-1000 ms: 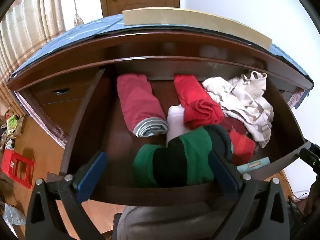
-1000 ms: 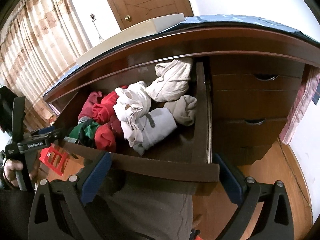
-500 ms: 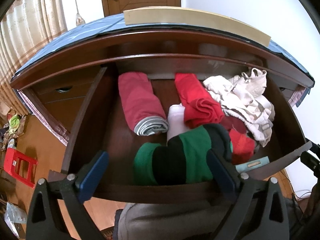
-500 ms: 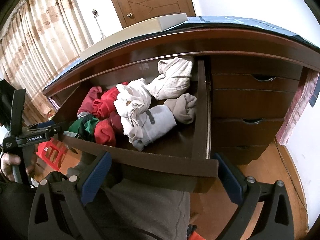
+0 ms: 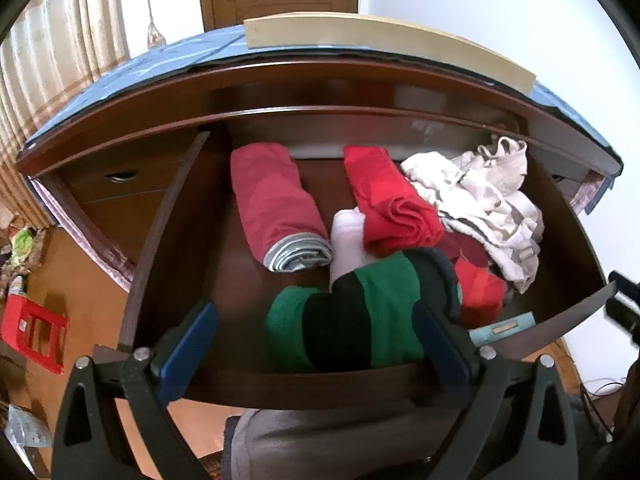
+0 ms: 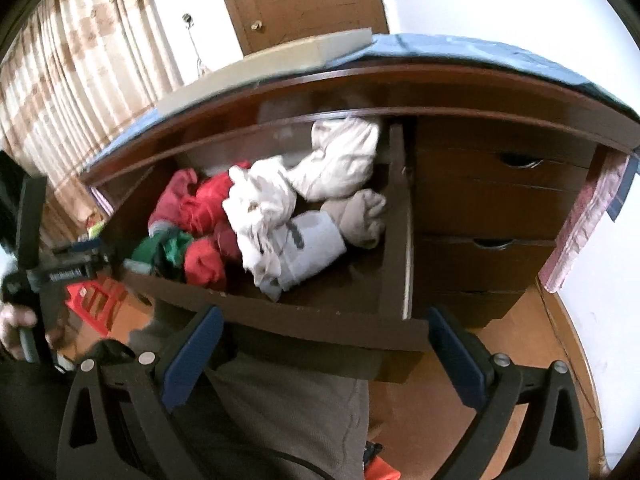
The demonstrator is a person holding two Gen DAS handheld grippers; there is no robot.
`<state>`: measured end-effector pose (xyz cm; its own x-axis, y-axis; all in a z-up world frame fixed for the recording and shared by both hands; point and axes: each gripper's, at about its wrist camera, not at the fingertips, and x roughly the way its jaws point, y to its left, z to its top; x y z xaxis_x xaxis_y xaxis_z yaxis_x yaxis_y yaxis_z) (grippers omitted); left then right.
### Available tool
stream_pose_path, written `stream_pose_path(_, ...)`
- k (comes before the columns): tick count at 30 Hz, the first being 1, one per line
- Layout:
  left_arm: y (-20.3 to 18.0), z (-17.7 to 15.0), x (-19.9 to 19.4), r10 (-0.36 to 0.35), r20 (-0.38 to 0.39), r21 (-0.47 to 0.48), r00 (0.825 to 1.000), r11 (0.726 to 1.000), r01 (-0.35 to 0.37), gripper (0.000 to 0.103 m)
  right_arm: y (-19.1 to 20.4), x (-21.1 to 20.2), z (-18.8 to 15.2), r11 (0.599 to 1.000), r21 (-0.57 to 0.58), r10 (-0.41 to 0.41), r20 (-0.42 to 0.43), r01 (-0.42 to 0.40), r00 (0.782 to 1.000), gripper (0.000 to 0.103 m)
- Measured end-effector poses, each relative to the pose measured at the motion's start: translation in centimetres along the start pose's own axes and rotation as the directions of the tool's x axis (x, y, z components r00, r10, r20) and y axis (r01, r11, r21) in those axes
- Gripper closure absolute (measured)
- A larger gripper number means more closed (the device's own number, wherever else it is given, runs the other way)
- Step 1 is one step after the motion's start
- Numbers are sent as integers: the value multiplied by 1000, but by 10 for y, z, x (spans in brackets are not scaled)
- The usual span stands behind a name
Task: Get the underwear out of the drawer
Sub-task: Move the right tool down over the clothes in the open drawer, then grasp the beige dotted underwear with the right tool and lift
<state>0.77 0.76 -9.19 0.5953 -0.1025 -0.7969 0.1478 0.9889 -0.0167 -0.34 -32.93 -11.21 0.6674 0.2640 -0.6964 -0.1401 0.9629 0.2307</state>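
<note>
Left wrist view: left gripper [image 5: 314,346] sat over the front rail of the drawer [image 5: 312,384], jaws wide apart, nothing between them. Drawer was pulled fully out. Inside: green-and-black striped roll [image 5: 352,316] right against the front, framed between the blue fingers [image 5: 188,344]; dark-red roll with grey band [image 5: 276,208] further back left; bright-red roll [image 5: 388,204] centre; small white roll [image 5: 347,236] between the two; rumpled cream pile [image 5: 480,196] at right. Which of these counted as the underwear I couldn't tell for certain; the rolls looked likeliest.

Right wrist view: right gripper [image 6: 324,352] also spread open and empty, hanging short of the drawer's front right corner. Frame was motion-blurred. Grey-white bundle [image 6: 304,248] and beige bundle [image 6: 360,216] lay nearest this side. A hand [image 6: 16,328] held the left tool at the far left.

Judgement: opening step done, pick not yet started. Next move called for one gripper to drop past the rail, straddle a single roll across its width, then close. The striped roll was nearest for the left. Risk: snagging a neighbouring garment.
</note>
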Motion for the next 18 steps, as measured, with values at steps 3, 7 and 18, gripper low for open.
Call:
stream_pose_path(3,5,4,-2,10,11,15,1000,1000,-11,4,-3,-29,17,999,6,-48,95,48,994,1)
stream_pose_path(7,18,23,-14,-17,60,-27,998,999,19,4,2,-39,51,999,45,17,170,-25,985,1)
stream_pose_path(18,36,68,4,-10,49,-82,999,997,14,4,12,86,119,979,200,45,-83,-28,996,7)
